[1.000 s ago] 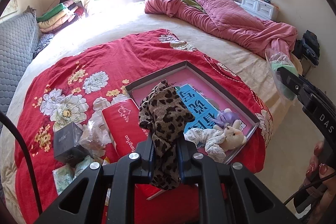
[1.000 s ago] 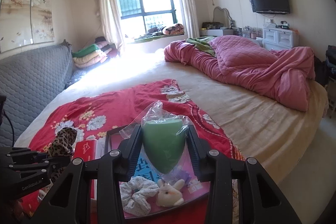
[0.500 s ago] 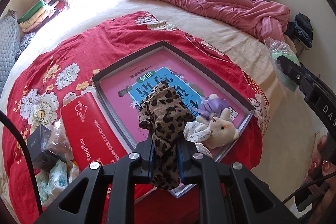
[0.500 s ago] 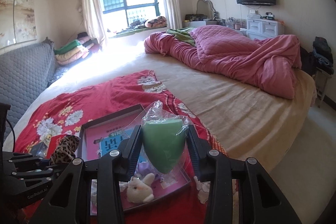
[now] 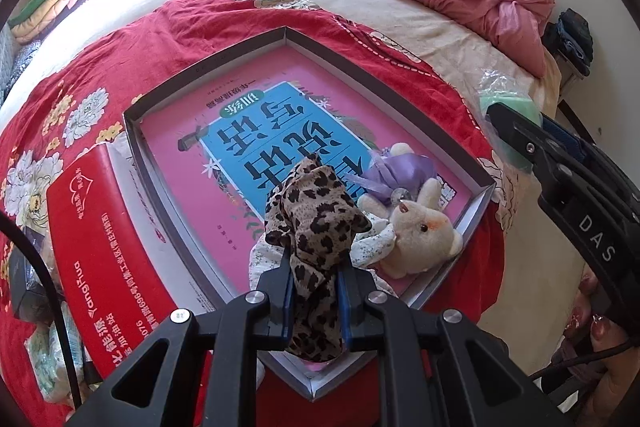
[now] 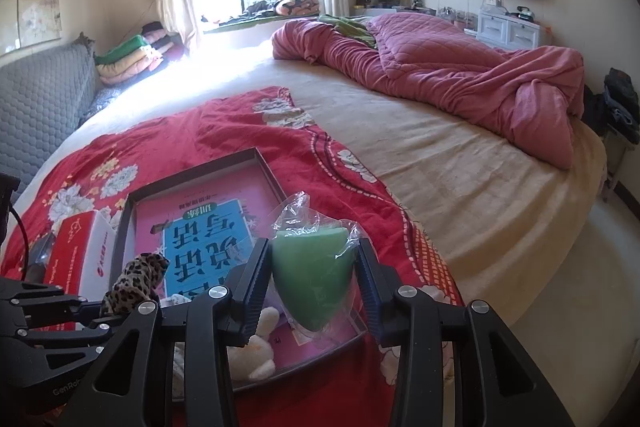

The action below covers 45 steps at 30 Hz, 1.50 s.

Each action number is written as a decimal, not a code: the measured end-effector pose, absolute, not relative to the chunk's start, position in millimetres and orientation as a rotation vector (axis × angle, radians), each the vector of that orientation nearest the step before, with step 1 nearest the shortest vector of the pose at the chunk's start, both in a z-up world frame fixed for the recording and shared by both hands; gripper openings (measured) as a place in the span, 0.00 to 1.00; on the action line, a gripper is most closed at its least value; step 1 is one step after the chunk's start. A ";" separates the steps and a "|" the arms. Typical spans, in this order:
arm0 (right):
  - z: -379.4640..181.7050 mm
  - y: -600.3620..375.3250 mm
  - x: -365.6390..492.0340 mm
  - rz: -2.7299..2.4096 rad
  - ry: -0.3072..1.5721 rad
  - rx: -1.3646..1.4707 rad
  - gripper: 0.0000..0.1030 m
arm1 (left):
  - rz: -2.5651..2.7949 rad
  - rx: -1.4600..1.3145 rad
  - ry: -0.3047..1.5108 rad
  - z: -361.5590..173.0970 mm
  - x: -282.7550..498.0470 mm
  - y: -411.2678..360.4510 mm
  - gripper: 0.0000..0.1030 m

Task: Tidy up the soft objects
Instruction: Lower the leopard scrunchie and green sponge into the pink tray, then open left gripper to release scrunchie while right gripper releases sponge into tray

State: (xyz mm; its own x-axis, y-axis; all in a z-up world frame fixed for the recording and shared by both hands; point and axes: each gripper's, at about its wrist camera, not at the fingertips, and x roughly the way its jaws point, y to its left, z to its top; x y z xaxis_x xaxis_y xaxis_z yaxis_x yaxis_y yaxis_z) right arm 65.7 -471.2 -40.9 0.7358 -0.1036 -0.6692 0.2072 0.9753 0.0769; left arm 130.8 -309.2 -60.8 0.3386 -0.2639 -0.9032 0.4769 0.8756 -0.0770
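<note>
My left gripper is shut on a leopard-print cloth and holds it above the near end of a shallow grey box with a pink and blue bottom. In the box lie a cream plush bunny, a purple ribbon piece and a white speckled scrunchie. My right gripper is shut on a green sponge in a clear bag, held above the box's right side. The sponge also shows in the left wrist view.
The box lies on a red floral blanket on a large bed. A red and white carton lies left of the box, with small packets and a dark box beyond. A pink quilt lies at the far right.
Both grippers moved forward and lower toward the box, each still holding its object. The leopard cloth now hangs over the box's near end beside the plush bunny.
</note>
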 end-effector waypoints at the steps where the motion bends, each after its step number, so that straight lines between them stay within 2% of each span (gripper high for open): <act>1: -43.1 -471.0 67.8 -0.168 0.733 0.147 0.42 | -0.487 0.214 1.134 -62.7 131.3 -309.4 0.17; 18: -85.4 -470.9 90.1 -0.157 0.839 0.137 0.42 | -0.500 0.207 1.158 -76.2 134.4 -312.8 0.17; 45: -101.5 -461.1 99.5 -0.132 0.871 0.132 0.44 | -0.519 0.186 1.162 -76.3 134.9 -312.2 0.18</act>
State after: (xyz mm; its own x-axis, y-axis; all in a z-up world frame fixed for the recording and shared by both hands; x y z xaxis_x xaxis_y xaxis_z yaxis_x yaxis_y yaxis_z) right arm 99.5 -461.1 -101.5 0.6367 -0.0619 -0.7686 0.1692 0.9837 0.0610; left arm 134.9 -312.2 -76.3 0.2956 -0.2933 -0.9092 0.4817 0.8676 -0.1233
